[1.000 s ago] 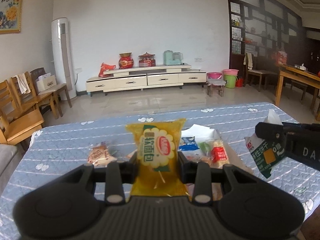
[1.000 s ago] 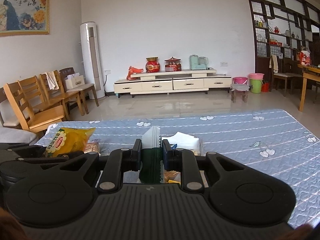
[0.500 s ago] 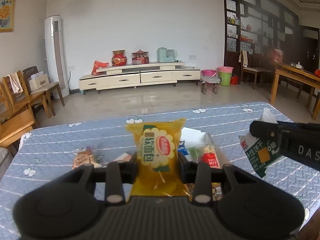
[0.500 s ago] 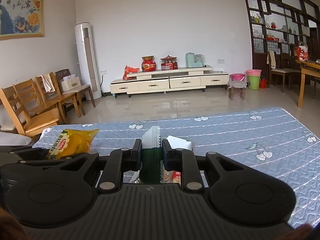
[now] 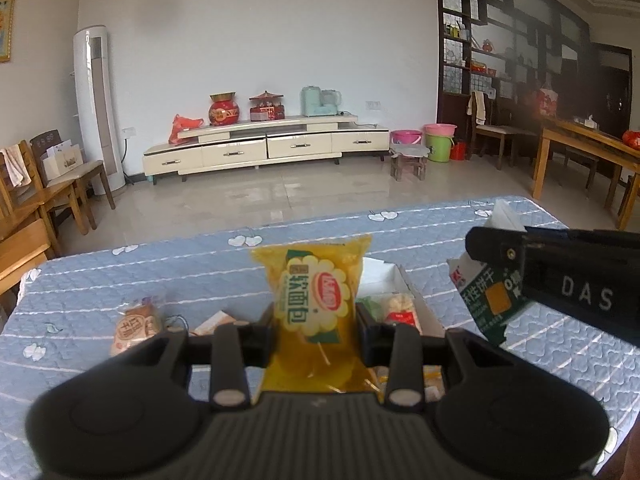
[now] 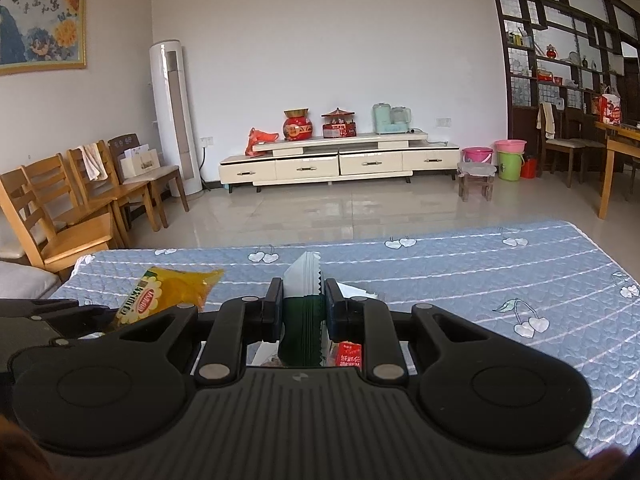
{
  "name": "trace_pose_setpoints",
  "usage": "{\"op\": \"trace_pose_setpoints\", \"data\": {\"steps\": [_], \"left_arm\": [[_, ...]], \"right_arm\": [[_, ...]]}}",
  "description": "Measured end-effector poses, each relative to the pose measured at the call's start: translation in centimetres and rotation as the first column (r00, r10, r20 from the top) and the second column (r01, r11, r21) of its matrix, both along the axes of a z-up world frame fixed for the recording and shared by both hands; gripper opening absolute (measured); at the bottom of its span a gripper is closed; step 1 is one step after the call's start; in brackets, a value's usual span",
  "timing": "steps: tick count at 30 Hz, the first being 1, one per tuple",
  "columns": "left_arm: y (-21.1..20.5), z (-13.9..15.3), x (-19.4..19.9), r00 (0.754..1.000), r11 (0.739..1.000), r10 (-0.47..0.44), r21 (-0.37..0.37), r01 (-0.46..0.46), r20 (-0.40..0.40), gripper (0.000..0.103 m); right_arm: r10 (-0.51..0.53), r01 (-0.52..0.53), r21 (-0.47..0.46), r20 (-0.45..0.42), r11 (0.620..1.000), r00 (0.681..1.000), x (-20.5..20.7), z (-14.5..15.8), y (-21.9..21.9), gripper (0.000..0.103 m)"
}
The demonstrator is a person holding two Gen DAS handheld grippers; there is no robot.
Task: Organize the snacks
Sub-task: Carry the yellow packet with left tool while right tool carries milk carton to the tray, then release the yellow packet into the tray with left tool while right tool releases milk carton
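My left gripper (image 5: 316, 320) is shut on a yellow soft-bread packet (image 5: 316, 296) and holds it upright above the table; the packet also shows at the left of the right wrist view (image 6: 160, 296). My right gripper (image 6: 303, 308) is shut on a green and white biscuit packet (image 6: 303, 320), seen edge-on; the same packet shows at the right of the left wrist view (image 5: 486, 300). A white open box (image 5: 404, 284) with several snacks lies on the table below both grippers. A small wrapped snack (image 5: 136, 324) lies on the cloth to the left.
The table has a blue quilted cloth (image 6: 480, 276) with heart prints. Wooden chairs (image 6: 72, 216) stand past its left edge. A wooden table (image 5: 584, 156) stands far right. A TV cabinet (image 6: 340, 160) lines the far wall.
Both grippers have swung slightly to the left and come nearer to each other, each still holding its packet. The box sits lower in the right wrist view.
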State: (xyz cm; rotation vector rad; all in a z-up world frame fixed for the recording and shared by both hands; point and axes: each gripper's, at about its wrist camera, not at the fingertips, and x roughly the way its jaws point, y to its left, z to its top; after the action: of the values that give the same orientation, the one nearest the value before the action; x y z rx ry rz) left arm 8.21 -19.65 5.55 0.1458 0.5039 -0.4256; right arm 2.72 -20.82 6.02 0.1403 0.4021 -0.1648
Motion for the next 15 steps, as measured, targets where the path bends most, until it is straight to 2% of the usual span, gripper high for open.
{"op": "trace_pose_setpoints", "data": {"steps": [15], "left_arm": [[-1.1,-1.7,2.1,0.999,1.0,-0.007,0.003,0.007,-0.054,0.036]], "right_arm": [[0.019,-0.018,0.018,-0.056,1.0,0.998,1.5,0.1,-0.9,0.025]]}}
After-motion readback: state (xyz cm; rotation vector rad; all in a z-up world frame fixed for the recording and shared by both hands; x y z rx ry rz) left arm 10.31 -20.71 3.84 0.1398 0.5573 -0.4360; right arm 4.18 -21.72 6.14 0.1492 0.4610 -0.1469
